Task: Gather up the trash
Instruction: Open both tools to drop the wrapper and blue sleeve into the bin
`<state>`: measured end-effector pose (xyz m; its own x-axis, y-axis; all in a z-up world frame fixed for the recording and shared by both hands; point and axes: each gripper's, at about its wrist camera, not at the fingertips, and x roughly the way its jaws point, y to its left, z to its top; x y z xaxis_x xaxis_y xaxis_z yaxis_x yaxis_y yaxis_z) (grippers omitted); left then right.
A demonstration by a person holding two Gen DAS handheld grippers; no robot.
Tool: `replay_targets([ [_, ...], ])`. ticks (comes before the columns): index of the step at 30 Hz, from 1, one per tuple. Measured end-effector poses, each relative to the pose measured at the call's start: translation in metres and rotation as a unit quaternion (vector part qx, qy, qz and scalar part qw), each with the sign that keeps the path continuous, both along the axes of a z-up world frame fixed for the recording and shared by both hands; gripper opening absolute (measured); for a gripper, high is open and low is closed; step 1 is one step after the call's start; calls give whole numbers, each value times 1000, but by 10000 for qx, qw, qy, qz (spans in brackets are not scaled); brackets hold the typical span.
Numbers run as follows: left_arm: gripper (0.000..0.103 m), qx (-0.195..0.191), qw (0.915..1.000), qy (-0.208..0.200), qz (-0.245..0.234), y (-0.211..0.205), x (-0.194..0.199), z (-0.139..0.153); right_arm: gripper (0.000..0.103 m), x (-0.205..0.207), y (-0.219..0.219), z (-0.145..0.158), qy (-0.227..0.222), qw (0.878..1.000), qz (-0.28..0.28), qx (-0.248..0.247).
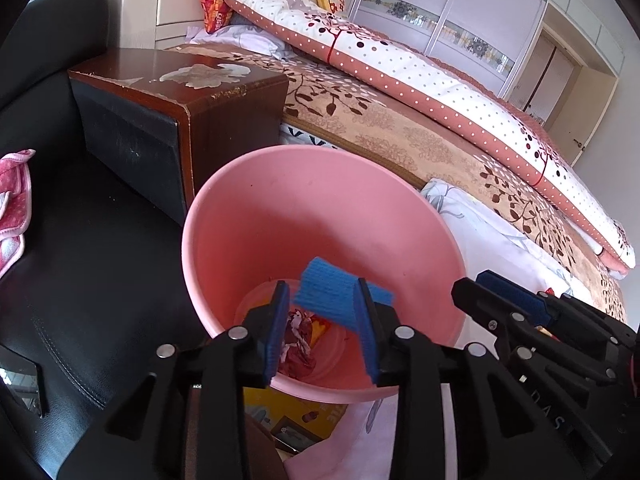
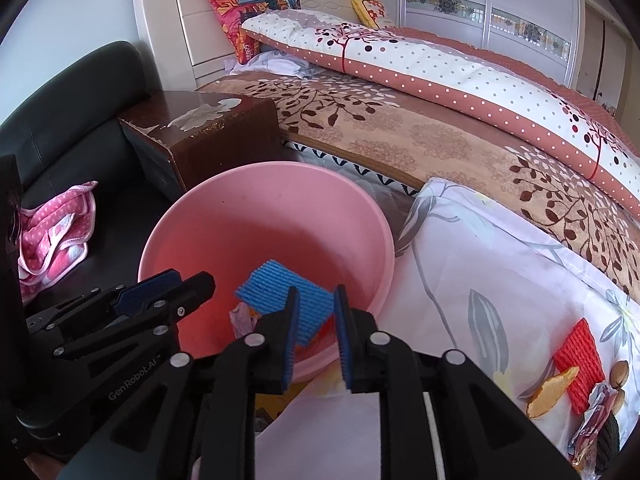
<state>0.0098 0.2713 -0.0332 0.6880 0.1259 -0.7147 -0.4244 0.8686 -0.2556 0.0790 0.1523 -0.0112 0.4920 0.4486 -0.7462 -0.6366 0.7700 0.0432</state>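
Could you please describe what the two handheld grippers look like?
Both the left gripper and right gripper are black plastic linkages with silver round pivot pins and ribbed blue pads on the fingers. White "GenRobot.AI" lettering marks the left one's side. No cables or sleeves show.

Your left gripper [image 1: 324,312] hangs over the pink bucket [image 1: 256,216], jaws apart; a blue ribbed piece [image 1: 332,288] sits between them, contact unclear. Crumpled wrappers [image 1: 298,344] lie at the bucket's bottom. Your right gripper [image 1: 480,284] shows at right edge. Dark wooden nightstand [image 1: 224,112] behind bucket, bed [image 1: 400,128] beyond
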Motion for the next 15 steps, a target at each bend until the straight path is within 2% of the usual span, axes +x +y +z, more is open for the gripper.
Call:
replay_targets([
  [15, 33, 518, 9982, -252, 172, -16, -7, 22, 32, -4, -22, 3, -23, 9998, -125, 145],
])
